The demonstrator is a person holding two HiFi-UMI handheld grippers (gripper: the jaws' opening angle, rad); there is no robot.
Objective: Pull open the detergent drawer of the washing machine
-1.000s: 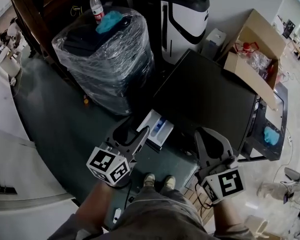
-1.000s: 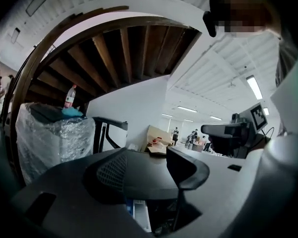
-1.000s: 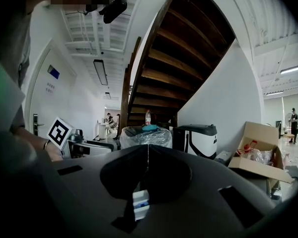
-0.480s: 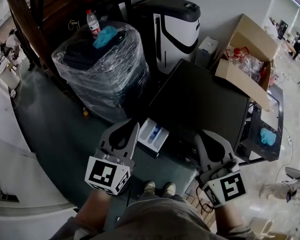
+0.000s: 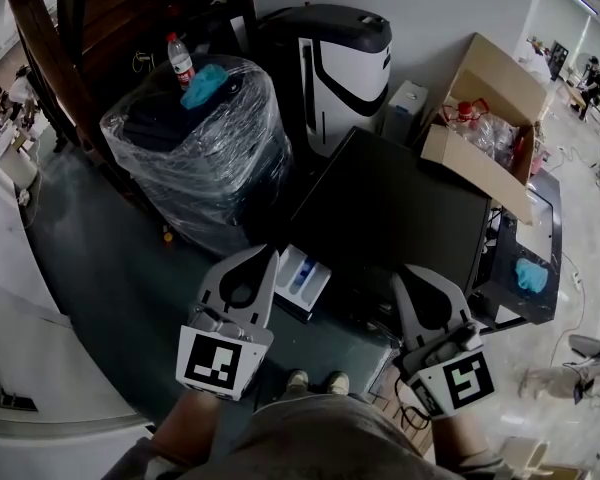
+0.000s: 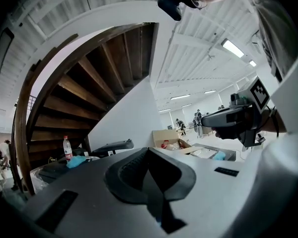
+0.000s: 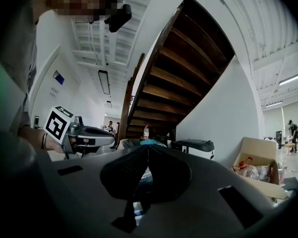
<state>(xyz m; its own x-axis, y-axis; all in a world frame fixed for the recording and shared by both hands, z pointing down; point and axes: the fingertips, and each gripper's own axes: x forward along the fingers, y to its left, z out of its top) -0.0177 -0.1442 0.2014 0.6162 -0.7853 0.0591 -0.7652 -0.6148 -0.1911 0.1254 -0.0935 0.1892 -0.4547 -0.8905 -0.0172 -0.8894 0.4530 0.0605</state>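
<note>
The dark-topped washing machine [image 5: 400,218] stands in front of me. Its white detergent drawer [image 5: 300,280], with blue inserts, sticks out of the front left corner. My left gripper [image 5: 264,255] hovers just left of the drawer without touching it. Its jaws have just been closing, and they are shut with nothing between them [image 6: 149,151]. My right gripper [image 5: 408,273] hangs over the machine's front edge, to the right of the drawer. It is also shut and holds nothing [image 7: 148,148]. Each gripper appears in the other's view, pointing level.
A shrink-wrapped black bin [image 5: 195,148] at the left carries a water bottle [image 5: 180,58] and a blue cloth [image 5: 205,83]. Behind stand a black-and-white appliance [image 5: 330,58] and an open cardboard box [image 5: 480,118]. A wooden staircase [image 5: 80,18] rises at the far left. My feet [image 5: 315,380] are below.
Both grippers have risen and drawn back a little from the drawer. The left jaws went from spread to shut and the gripper rolled. The drawer stays pulled out.
</note>
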